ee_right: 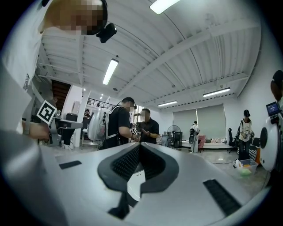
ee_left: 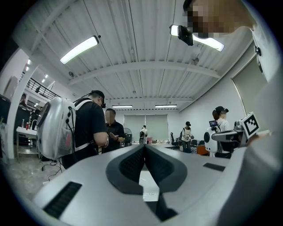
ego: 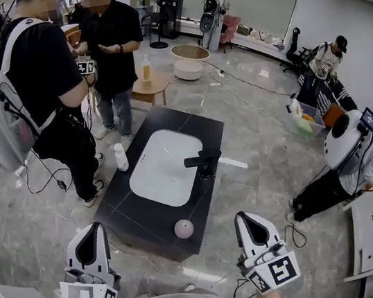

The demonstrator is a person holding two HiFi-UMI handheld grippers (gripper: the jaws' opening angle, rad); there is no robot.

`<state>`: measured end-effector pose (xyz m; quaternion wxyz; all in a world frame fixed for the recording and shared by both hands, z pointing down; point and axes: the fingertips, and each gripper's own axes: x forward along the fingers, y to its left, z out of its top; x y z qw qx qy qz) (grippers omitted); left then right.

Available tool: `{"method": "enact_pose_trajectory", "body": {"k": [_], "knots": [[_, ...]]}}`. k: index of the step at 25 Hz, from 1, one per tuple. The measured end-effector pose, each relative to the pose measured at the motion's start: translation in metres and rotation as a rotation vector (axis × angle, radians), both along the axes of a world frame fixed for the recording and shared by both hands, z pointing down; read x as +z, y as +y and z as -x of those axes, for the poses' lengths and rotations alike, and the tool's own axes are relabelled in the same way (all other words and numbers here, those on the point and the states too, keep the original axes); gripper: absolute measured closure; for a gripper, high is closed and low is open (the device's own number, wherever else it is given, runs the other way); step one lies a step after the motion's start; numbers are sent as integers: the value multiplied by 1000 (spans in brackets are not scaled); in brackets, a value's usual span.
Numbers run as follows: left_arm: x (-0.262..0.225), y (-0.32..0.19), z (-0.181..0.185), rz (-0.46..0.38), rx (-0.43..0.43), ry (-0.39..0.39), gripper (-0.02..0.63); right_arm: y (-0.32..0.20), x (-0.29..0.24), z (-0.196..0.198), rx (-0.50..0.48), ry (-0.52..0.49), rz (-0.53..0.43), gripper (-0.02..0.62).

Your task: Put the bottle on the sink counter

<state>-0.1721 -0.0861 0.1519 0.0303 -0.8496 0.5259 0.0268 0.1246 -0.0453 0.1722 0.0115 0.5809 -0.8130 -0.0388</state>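
Bottle (ego: 121,156) stands well ahead of the fingers, by the surface (ego: 194,128) rim. Left gripper (ego: 95,229) and right gripper (ego: 244,217) are pinched shut, empty — arriving unopened, they'd likely topple it.

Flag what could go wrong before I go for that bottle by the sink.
1. The white bottle stands right at the left edge of the sink counter; a clumsy touch may knock it over.
2. A person in black stands close beside it, so a reaching gripper may bump them.
3. The left gripper and right gripper are both shut and empty; one must open before closing in.
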Motion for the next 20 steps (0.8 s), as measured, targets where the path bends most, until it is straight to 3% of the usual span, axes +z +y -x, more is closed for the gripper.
{"method": "enact_pose_trajectory", "body": {"k": [13, 20], "knots": [[3, -3, -3, 7, 13, -1, 591, 0, 6, 6, 1, -12, 2, 584], [3, -3, -3, 10, 23, -5, 591, 2, 6, 14, 5, 29, -10, 584]]}}
